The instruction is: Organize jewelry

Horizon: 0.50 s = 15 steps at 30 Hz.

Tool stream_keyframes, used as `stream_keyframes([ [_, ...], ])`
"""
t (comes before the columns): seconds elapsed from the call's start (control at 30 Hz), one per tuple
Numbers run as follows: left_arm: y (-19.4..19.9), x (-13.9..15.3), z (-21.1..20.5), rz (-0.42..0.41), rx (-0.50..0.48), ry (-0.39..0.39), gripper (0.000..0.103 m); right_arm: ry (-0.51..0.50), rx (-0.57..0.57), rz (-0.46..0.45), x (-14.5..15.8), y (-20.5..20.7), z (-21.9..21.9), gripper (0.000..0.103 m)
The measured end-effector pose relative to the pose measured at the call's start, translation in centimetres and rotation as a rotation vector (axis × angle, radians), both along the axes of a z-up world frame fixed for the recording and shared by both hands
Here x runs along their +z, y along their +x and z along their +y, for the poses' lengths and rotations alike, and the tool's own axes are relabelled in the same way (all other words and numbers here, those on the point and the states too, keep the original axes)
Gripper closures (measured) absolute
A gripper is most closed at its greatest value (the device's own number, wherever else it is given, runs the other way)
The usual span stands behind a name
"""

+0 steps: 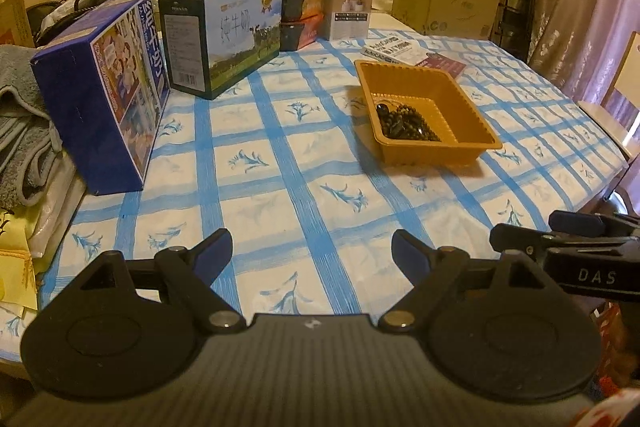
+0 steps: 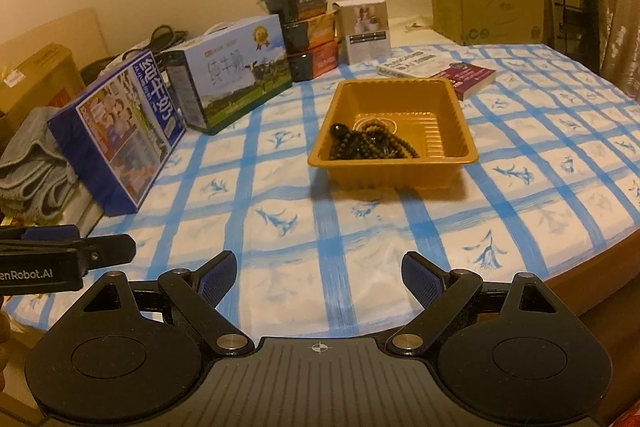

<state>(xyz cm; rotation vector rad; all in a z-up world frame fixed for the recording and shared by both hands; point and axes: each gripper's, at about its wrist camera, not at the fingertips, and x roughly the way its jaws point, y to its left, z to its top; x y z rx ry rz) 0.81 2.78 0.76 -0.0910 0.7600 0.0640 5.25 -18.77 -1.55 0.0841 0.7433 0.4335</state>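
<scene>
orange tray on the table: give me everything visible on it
The orange tray is a shallow, square, thin moulded-plastic dish with sloping walls, a flat flared rim and ribbing on the inner walls and floor. It sits upright on the blue-checked tablecloth, open, just in front of two books. A tangle of dark beaded strings lies piled in it towards its near-left corner in the right wrist view; the rest of the floor is bare. Neither gripper touches it: left gripper and right gripper stand open, well short of it.

The left gripper and right gripper look alike: black round-lobed housings, ribbed grey middle plate with a small crosshair mark, silver pivot screws. Their jaws carry blue ribbed pads, and white lettering marks each gripper's side
</scene>
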Motion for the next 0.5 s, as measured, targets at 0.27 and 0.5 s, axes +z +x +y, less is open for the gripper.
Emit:
stream_keyframes([
  [0.27,0.4,-0.7,-0.7,0.020,-0.019,0.012,0.017,0.007,-0.005,0.028,-0.6,0.4,-0.4,0.014],
  [0.5,0.7,-1.1,-0.8,0.032,-0.021,0.018,0.017,0.002,-0.003,0.035,-0.8,0.5,-0.3,0.014],
])
